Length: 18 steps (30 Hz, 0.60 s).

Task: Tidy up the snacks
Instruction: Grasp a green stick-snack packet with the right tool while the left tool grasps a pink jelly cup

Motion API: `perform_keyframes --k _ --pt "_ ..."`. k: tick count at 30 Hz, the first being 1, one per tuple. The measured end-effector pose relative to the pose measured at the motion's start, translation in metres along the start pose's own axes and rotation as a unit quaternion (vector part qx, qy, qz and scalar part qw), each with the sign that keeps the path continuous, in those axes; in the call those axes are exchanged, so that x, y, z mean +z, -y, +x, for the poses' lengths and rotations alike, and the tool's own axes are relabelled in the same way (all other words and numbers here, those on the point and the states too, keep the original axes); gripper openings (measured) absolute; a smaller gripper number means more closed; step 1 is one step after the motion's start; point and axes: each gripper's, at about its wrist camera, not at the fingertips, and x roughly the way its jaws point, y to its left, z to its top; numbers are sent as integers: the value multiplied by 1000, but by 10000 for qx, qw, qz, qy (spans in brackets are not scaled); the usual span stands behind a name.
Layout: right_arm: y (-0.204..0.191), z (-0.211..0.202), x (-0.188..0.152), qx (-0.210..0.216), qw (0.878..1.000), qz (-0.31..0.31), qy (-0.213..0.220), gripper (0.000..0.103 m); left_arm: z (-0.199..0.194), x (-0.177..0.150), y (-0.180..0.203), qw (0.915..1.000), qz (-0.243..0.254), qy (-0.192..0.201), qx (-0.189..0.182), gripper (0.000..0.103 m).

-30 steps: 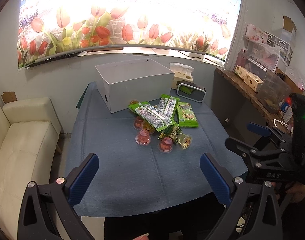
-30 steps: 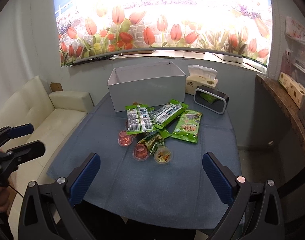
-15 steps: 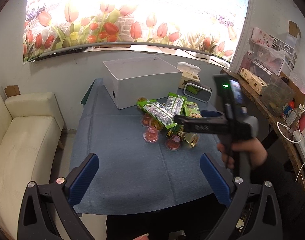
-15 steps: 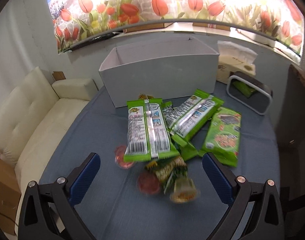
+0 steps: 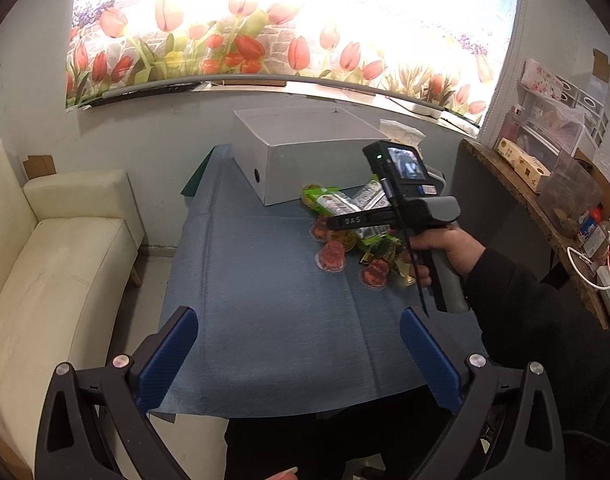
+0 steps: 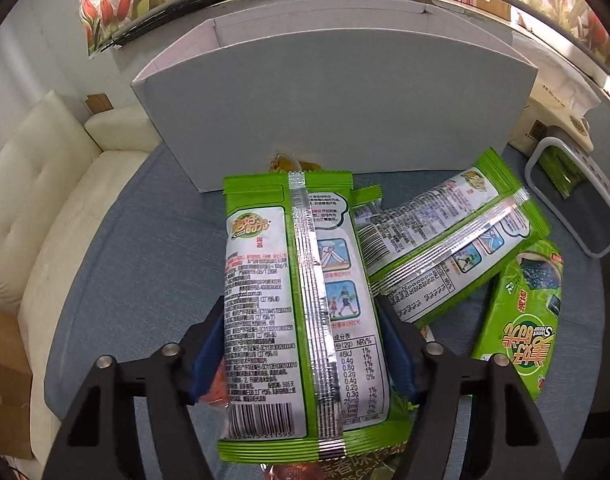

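We see the blue-clothed surface (image 5: 265, 320) carrying a white box (image 6: 337, 108), and snack packets heaped just in front of it. Our right tool (image 6: 301, 344) has just been closing, its pads straddling the nearest green packet (image 6: 301, 300). Our left tool (image 5: 297, 344) hangs wide, empty.

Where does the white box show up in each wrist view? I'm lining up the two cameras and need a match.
Left wrist: white box upper centre, at the table's far end, behind the snack pile.
Right wrist: white box fills the upper middle, just behind the green packet between the right gripper fingers.
Shared landmark: the cream sofa, at left in both.
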Motion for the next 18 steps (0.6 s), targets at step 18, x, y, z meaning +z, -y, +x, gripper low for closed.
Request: perform_keyframes --k 18 --pt "54 -149 -92 357 9892 818 1167 73 90 20 30 9970 699 -225 -264 103"
